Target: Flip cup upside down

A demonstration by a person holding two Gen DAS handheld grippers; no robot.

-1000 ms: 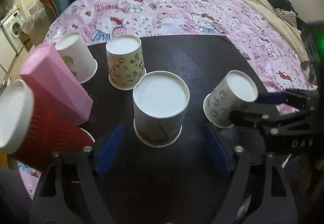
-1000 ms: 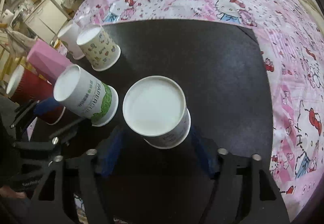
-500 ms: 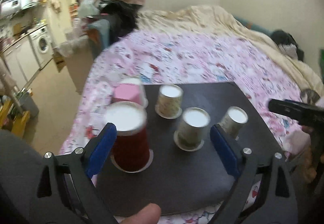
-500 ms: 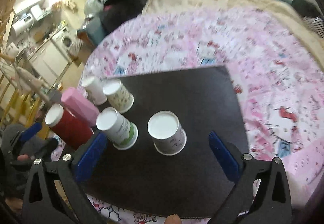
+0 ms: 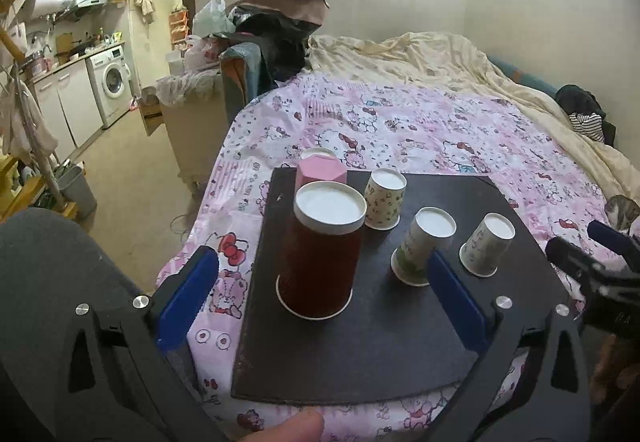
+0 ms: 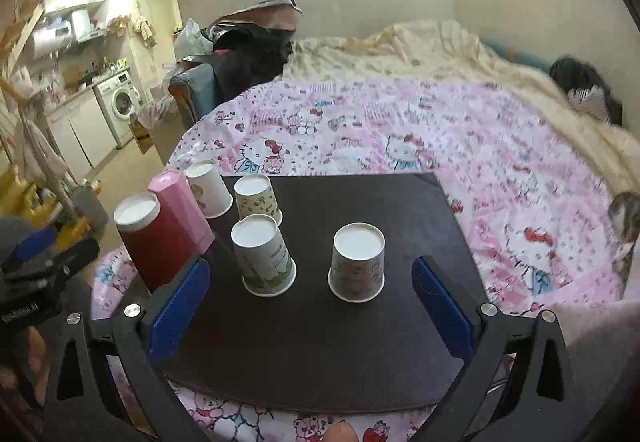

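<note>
My left claw [image 5: 324,298] hangs spread wide over the near left edge of the dark board [image 6: 340,354], pinching nothing. Along the board's left edge stand the red cup [image 6: 150,240], the pink cup [image 6: 182,210] and a white cup [image 6: 208,188] near the far left corner, all bottom up. Just right of them sit a patterned cup [image 6: 258,198] and a green-printed cup [image 6: 264,254], also inverted. Further right, near the board's middle, the cartoon-print cup [image 6: 357,262] rests upside down. My right claw [image 6: 310,306] is spread too, empty, at the near edge
</note>
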